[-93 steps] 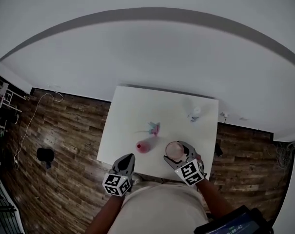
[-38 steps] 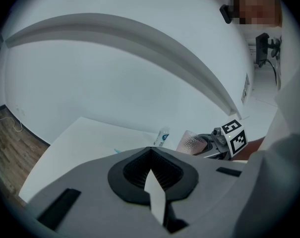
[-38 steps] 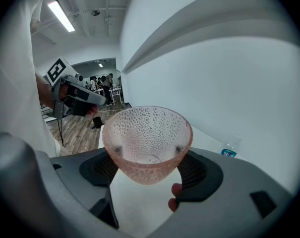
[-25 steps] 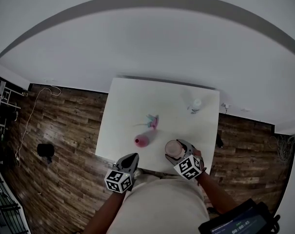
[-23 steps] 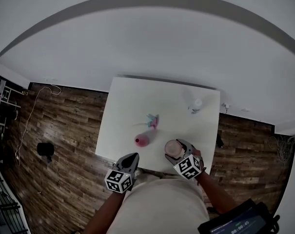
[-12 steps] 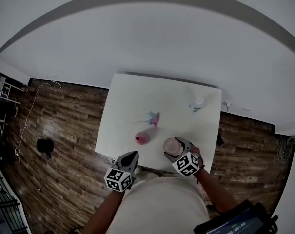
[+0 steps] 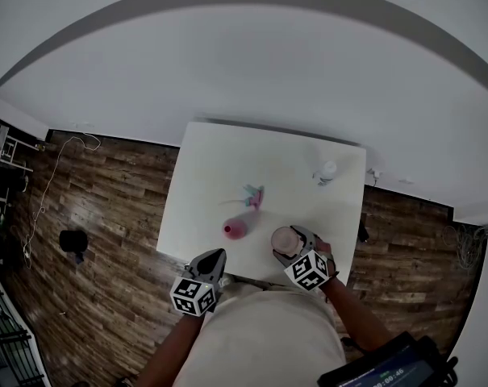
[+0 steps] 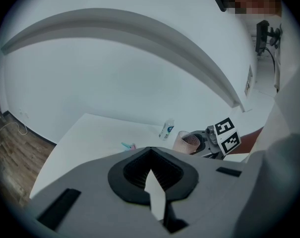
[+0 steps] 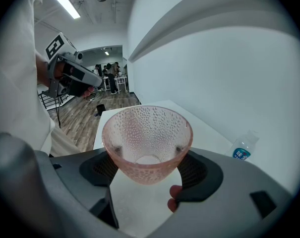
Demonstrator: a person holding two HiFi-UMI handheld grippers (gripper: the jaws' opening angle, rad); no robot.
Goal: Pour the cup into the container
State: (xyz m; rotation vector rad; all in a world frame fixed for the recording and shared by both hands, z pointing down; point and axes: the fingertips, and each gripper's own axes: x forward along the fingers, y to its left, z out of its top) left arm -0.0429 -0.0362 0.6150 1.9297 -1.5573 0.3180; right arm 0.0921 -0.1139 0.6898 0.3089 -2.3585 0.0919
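stuff around: small round pink container (image 7: 235, 230) near the table's near edge, a teal-and-pink bit (image 7: 253, 194) just behind it, clear blue-label plastic bottle (image 7: 327, 170) by the far right corner
surface/room: white square table (image 7: 203, 176), wood plank floor (image 7: 106, 216), plain white wall (image 7: 244, 71)
left claw: left gripper (image 8: 150, 150) at the near edge, jaws pressed together, empty
cup: dimpled pink glass cup (image 9: 147, 133) upright, pinched by right gripper (image 7: 285, 242), near edge, just right of the container

The cup (image 9: 147, 143) is showing pale pink dimples; the container (image 7: 235, 230), left of the cup, is showing deeper pink; the table (image 7: 219, 176) is showing white.
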